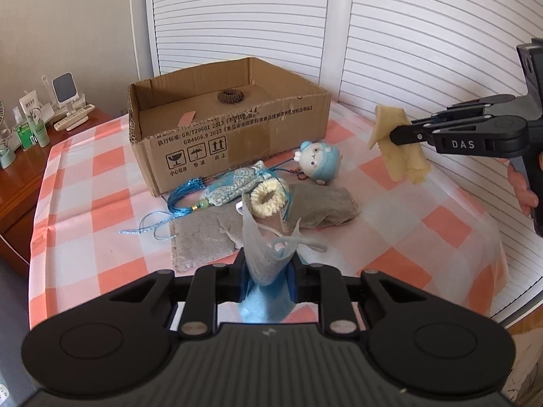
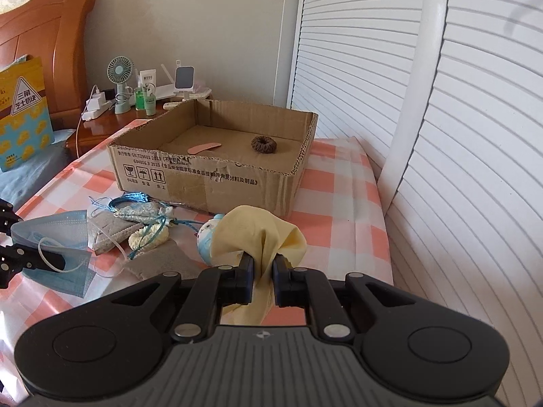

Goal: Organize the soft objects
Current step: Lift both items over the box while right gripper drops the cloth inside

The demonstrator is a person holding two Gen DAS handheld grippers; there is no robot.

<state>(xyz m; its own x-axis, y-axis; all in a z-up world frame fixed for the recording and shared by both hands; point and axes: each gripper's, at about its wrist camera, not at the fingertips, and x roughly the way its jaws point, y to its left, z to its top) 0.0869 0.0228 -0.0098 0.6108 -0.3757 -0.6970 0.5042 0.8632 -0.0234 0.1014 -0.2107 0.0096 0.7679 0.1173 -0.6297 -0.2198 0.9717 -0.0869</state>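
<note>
Clamped between the fingers of the left gripper (image 1: pixel 266 279), a crumpled blue face mask (image 1: pixel 268 254) is held above the checked tablecloth (image 1: pixel 85 183). Right gripper (image 2: pixel 263 271), levelled toward the cardboard box (image 2: pixel 217 169), pinches a pale yellow cloth (image 2: pixel 258 234) clear of the table. Inside the box lie a brown scrunchie (image 2: pixel 263 143) and a pink strip (image 2: pixel 203 148); a cream scrunchie (image 1: pixel 268 197), grey cloth (image 1: pixel 315 210) and plush toy (image 1: pixel 320 161) remain outside.

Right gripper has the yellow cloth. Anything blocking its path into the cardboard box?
Nothing visible. The yellow cloth hangs above the table in the right gripper, and the cardboard box ahead has an open top. Only its near wall must be cleared.
</note>
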